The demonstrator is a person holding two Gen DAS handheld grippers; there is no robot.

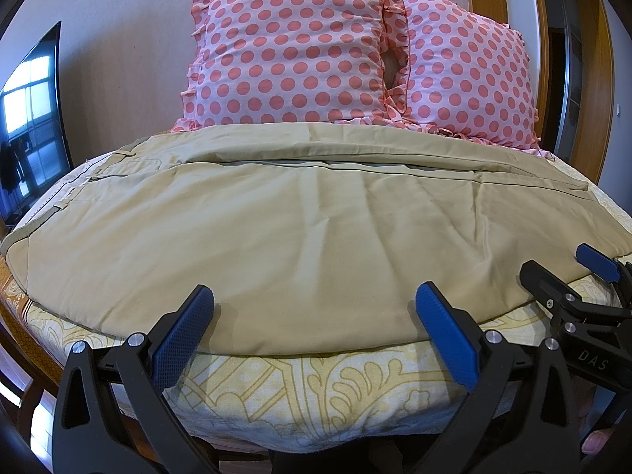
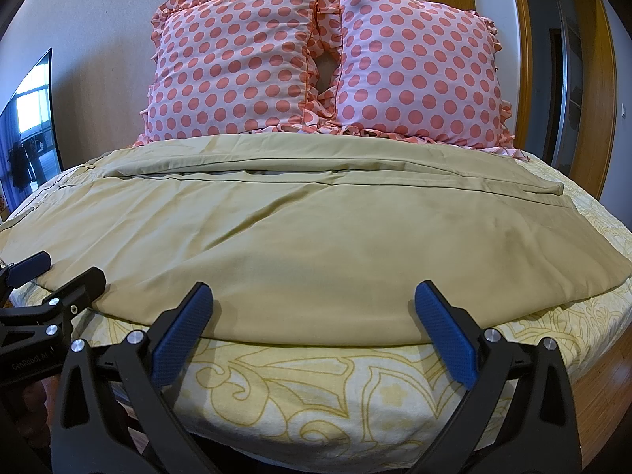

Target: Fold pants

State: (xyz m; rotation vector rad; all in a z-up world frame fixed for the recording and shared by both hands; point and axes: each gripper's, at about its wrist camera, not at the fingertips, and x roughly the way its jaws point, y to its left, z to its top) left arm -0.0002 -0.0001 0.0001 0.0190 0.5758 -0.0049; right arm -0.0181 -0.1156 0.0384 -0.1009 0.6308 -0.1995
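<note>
A: Left gripper jaws spread wide, nothing between them, hovering at the near bed edge.
B: Right gripper?
A: Same, fingers apart, just beside the left one.
B: Pants?
A: Khaki, flat across the bed directly ahead of both (near hem just past the fingertips). Polka-dot pillows beyond.

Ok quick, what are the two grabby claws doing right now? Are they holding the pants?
Left gripper: open, empty, at the near edge of the tan pants.
Right gripper: open, empty, also at the pants' near edge.
</note>
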